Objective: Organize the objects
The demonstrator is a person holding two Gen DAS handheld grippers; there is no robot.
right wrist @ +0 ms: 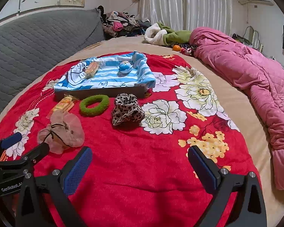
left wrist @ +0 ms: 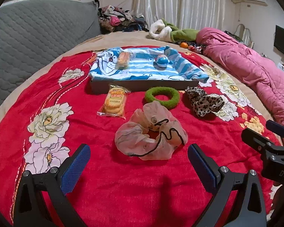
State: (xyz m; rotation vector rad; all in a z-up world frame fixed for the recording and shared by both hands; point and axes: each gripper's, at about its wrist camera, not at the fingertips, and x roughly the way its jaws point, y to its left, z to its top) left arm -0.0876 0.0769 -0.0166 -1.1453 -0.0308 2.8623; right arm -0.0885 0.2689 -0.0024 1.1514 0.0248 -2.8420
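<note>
**A:** What is lying in front of the grippers, biggest thing first?

**B:** A red floral blanket (left wrist: 108,185) is covering the bed. On it, at twelve o'clock in the left wrist view, a shallow dark tray (left wrist: 142,87) is sitting, lined with a blue striped cartoon cloth (left wrist: 142,70). Inside the tray, a wrapped snack pack (left wrist: 123,59) is resting at about eleven o'clock and a blue and white ball (left wrist: 162,60) at one o'clock, well apart.

**A:** And outside the tray?

**B:** Four things are waiting on the blanket. A sheer pink scrunchie (left wrist: 151,132) with a dark cord across it is lying nearest the left gripper (left wrist: 139,160), dead ahead. Beyond it, a leopard-print scrunchie (left wrist: 203,102) is sitting at one o'clock, a green fuzzy ring (left wrist: 161,96) at twelve, and a biscuit packet (left wrist: 114,102) at eleven, just in front of the tray wall.

**A:** What are the grippers doing?

**B:** Both are hovering with their blue pads spread wide and nothing between them. The right gripper (right wrist: 140,162) is pointing at bare blanket, with the leopard-print scrunchie at twelve o'clock, well ahead.

**A:** What could go wrong?

**B:** I judge the pink scrunchie is the likely first pick. It is thin and floppy, so the pads may be pinching blanket along with it, or catching only the loose cord and letting the fabric slip out. The two grippers are also sitting close together, so a sideways reach could be knocking one into the other.
</note>
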